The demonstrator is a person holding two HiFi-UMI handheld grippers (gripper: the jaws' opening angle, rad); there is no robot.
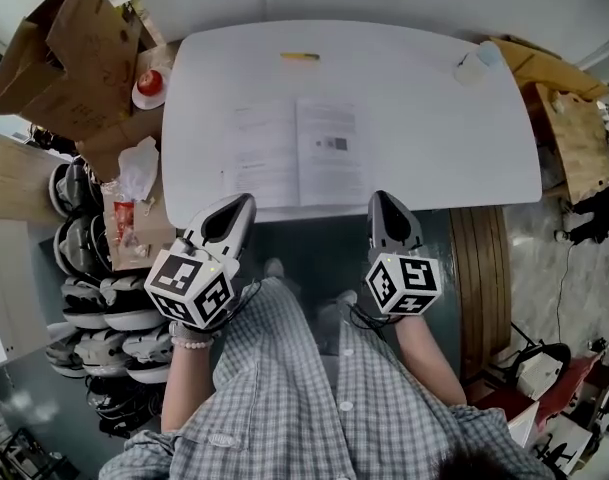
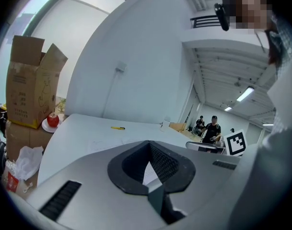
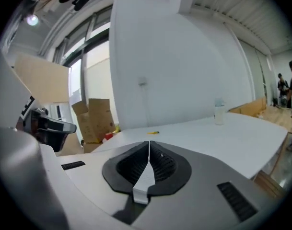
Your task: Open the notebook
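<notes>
The notebook (image 1: 296, 153) lies open and flat on the white table (image 1: 434, 138), its two pages spread near the front edge. My left gripper (image 1: 242, 206) hovers at the table's front edge, just below the notebook's left corner, jaws shut with nothing between them. My right gripper (image 1: 382, 200) sits at the same edge, below the right page's corner, also shut and empty. In the left gripper view the closed jaws (image 2: 148, 150) point across the table over the pale pages (image 2: 105, 145). In the right gripper view the jaws (image 3: 149, 145) meet along one line.
A yellow pen (image 1: 300, 57) lies at the table's far side and a clear bottle (image 1: 474, 65) stands at the far right corner. At the left are cardboard boxes (image 1: 79, 58), an apple on a plate (image 1: 150, 83) and stacked helmets (image 1: 94, 308). People stand far off (image 2: 212, 128).
</notes>
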